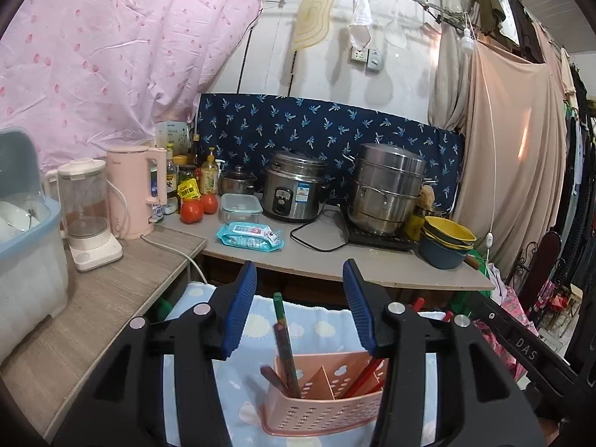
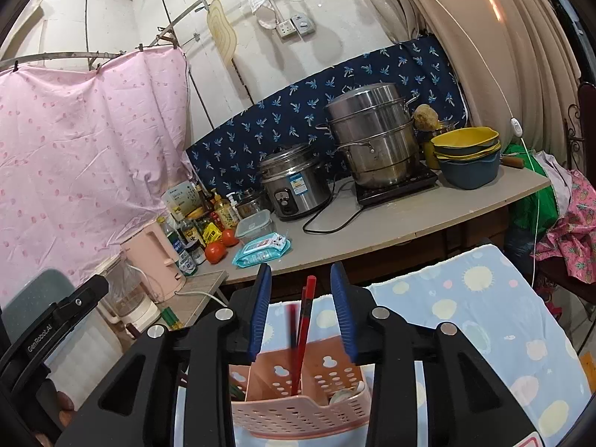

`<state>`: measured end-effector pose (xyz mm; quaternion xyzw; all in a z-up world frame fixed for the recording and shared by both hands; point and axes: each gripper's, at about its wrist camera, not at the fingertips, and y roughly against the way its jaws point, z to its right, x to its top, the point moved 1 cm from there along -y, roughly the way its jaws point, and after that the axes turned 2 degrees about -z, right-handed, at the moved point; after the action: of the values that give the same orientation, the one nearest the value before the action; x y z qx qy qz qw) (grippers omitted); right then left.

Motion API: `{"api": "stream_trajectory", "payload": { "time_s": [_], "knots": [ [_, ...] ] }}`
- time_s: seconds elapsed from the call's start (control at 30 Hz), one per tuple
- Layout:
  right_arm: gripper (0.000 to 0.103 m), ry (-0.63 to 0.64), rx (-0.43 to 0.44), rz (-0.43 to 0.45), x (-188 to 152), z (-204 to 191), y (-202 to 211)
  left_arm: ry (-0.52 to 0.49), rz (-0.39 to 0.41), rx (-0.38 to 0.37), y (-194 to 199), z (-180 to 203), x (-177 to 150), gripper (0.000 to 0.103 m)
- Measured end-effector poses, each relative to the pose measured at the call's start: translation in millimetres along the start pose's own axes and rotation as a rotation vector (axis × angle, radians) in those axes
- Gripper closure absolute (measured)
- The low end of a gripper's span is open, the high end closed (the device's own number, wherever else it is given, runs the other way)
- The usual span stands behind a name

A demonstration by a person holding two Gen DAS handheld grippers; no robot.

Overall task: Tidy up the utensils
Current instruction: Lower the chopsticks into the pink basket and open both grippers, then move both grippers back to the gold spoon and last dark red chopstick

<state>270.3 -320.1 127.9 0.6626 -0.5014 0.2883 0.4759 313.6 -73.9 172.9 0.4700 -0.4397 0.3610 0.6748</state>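
A pink perforated utensil caddy (image 1: 320, 406) with dividers stands on a light blue patterned towel (image 1: 327, 327). In the left wrist view dark brown and green chopsticks (image 1: 285, 342) stand in its left compartment and red chopsticks (image 1: 367, 376) in its right. My left gripper (image 1: 300, 303) is open above the caddy, holding nothing. In the right wrist view the caddy (image 2: 298, 406) holds red chopsticks (image 2: 302, 331) that rise between my fingers; a white spoon (image 2: 344, 395) lies in the right compartment. My right gripper (image 2: 301, 298) is open around the chopsticks without touching them.
A counter (image 1: 335, 257) behind carries a rice cooker (image 1: 294, 186), a steel steamer pot (image 1: 387, 186), stacked yellow and blue bowls (image 1: 447, 242), wet wipes (image 1: 249, 236), tomatoes (image 1: 192, 210), bottles and a pink kettle (image 1: 136, 192). A blender (image 1: 87, 212) and a blue dish bin (image 1: 26, 231) stand at left.
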Motion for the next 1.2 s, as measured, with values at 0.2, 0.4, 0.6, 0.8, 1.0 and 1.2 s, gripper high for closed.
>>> {"api": "stream_trajectory", "payload": {
  "time_s": [0.2, 0.4, 0.6, 0.8, 1.0, 1.2],
  "knots": [
    [0.069, 0.026, 0.007, -0.011, -11, -6, 15, -0.009, -0.021, 0.002, 8, 2, -9, 0.057],
    [0.069, 0.035, 0.018, -0.031, -25, -10, 30, -0.007, -0.04, 0.001, 23, 0, -18, 0.057],
    [0.069, 0.054, 0.026, -0.053, -47, -14, 53, -0.012, -0.075, -0.005, 40, -2, -35, 0.056],
    [0.069, 0.106, 0.007, -0.11, -88, -11, 82, -0.014, -0.143, -0.006, 58, -8, -74, 0.056],
    [0.069, 0.066, -0.009, -0.202, -140, 7, 111, -0.03, -0.243, 0.015, 77, -12, -133, 0.056],
    [0.069, 0.047, -0.038, -0.308, -193, 16, 133, -0.031, -0.333, 0.041, 93, -16, -184, 0.056]
  ]
}}
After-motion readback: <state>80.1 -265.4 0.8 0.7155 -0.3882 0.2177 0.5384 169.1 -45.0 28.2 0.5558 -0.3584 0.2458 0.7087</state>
